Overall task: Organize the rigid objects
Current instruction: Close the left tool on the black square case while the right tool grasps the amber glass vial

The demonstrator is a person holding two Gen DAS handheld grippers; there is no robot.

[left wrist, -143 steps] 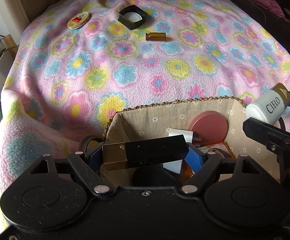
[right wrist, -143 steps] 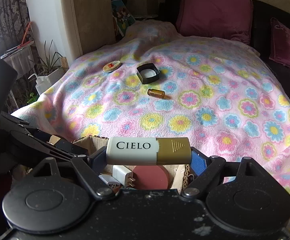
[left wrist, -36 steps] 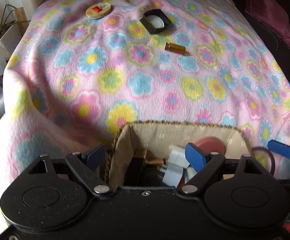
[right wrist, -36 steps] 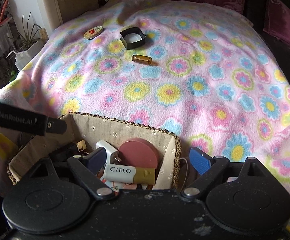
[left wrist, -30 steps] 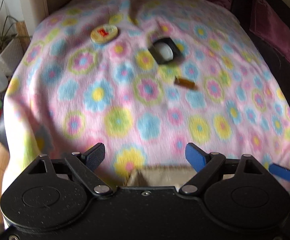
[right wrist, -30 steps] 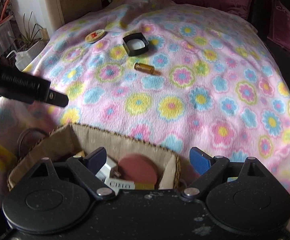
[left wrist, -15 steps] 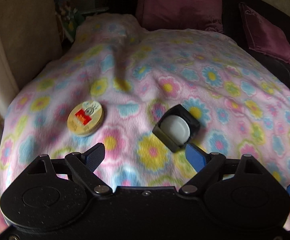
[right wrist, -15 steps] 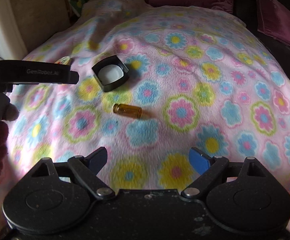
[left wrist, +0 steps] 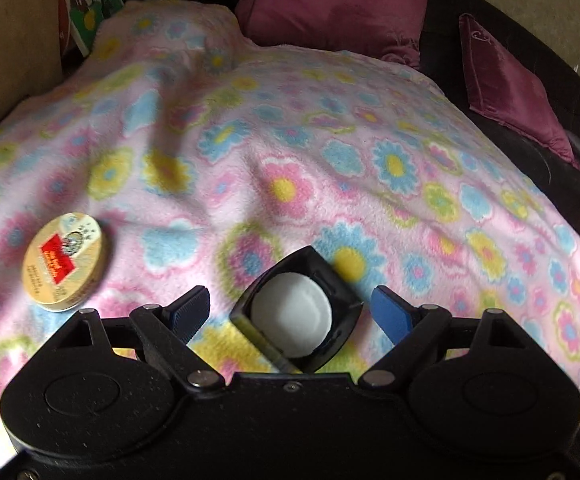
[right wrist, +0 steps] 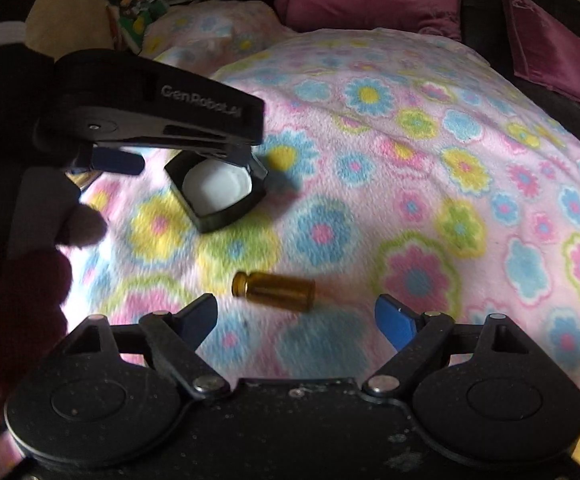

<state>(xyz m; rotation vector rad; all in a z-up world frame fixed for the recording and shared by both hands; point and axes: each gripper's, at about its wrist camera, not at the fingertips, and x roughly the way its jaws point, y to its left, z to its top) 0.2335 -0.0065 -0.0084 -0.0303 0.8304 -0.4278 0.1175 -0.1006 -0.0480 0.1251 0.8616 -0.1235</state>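
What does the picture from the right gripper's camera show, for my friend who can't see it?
The right gripper hangs open over a small brown glass bottle lying on its side on a pink flowered blanket; its jaws have just been closing, with nothing pressed between them. Farther back, the left gripper reaches over a black square box with a white round inside.

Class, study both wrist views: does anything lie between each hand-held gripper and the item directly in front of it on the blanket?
Nothing visible does. The left hand-held gripper has its open jaws either side of the black square box. Only bare blanket separates the right hand-held gripper from the amber vial.
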